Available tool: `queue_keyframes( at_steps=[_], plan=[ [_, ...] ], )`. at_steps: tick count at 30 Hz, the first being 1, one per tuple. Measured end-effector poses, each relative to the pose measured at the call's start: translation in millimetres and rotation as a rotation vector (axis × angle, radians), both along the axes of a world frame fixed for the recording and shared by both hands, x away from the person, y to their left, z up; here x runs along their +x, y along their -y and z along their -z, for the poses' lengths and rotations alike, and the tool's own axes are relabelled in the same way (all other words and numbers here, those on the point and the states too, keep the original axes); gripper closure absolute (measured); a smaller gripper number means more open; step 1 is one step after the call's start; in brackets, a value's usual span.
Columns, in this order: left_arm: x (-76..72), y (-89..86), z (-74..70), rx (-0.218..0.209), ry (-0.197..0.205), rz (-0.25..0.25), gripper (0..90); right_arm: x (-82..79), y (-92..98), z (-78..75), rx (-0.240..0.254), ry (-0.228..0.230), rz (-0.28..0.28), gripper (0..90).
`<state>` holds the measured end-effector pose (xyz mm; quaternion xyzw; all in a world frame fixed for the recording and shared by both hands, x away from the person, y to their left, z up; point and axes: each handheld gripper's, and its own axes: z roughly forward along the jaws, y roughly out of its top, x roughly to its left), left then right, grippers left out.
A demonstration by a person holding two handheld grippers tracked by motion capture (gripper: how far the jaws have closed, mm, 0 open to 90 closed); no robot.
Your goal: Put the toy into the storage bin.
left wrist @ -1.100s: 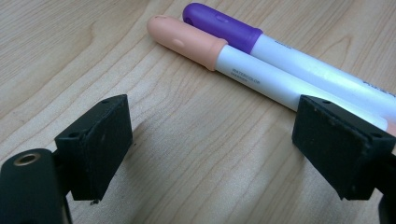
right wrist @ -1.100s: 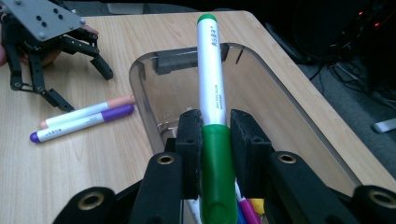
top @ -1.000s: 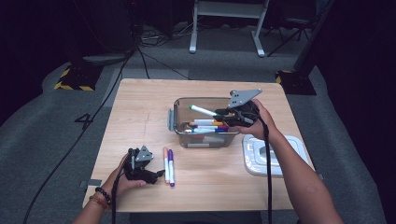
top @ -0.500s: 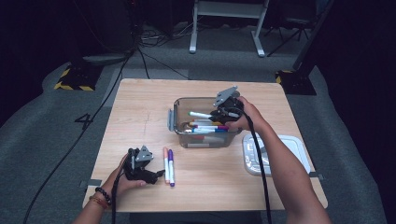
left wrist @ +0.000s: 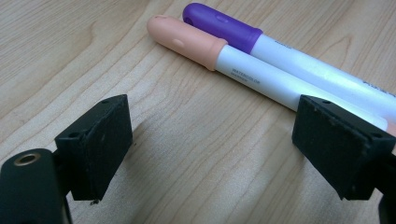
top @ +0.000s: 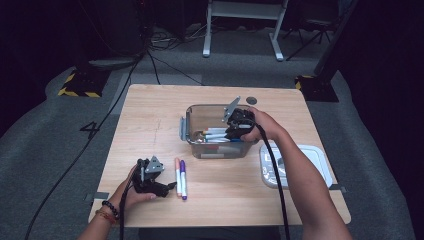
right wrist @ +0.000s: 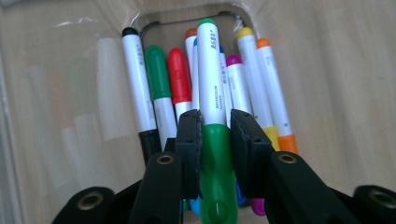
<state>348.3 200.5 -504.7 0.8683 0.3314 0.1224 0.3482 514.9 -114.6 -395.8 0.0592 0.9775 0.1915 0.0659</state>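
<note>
A clear plastic box [top: 192,131] in the middle of the table holds several markers [top: 216,135]. My right gripper [top: 235,125] reaches into it from the right and is shut on a green-capped marker [right wrist: 213,140], which lies along the jaws above the other markers [right wrist: 159,93] in the box. At the front left my left gripper [top: 169,187] rests open on the wood, nothing between its pads [left wrist: 100,140]. Just beyond it lie a peach-capped marker [left wrist: 219,51] and a purple-capped marker [left wrist: 243,32] side by side, also seen as a peach marker [top: 177,171] and purple marker [top: 183,175] from above.
The box's white lid [top: 310,160] lies on the table [top: 150,115] to the right of the box, under my right forearm. A cable trails from each gripper toward the front edge. Bare wood lies left of the box.
My right gripper has moved left and down into the box with the green marker in its jaws. The left gripper has stayed where it was.
</note>
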Motion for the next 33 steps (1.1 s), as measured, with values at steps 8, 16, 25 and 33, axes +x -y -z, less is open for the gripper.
queue_keyframes(
  at_steps=[8,16,25,33],
  plan=[
    [0.0,0.0,0.0,0.000,0.000,0.000,12.7,0.7,-0.7,0.4,-0.014,0.026,0.040,62.7],
    [0.0,0.0,0.0,0.000,0.000,0.000,12.7,-4.5,11.3,-12.7,0.171,0.057,0.119,54.0],
    [0.3,-0.1,0.0,0.000,0.000,0.001,12.6,-24.5,25.4,-34.7,0.330,0.163,0.248,46.6],
    [0.5,-0.1,0.0,0.001,0.000,0.003,12.5,-65.2,40.6,-53.6,0.470,0.202,0.241,40.9]
  ],
)
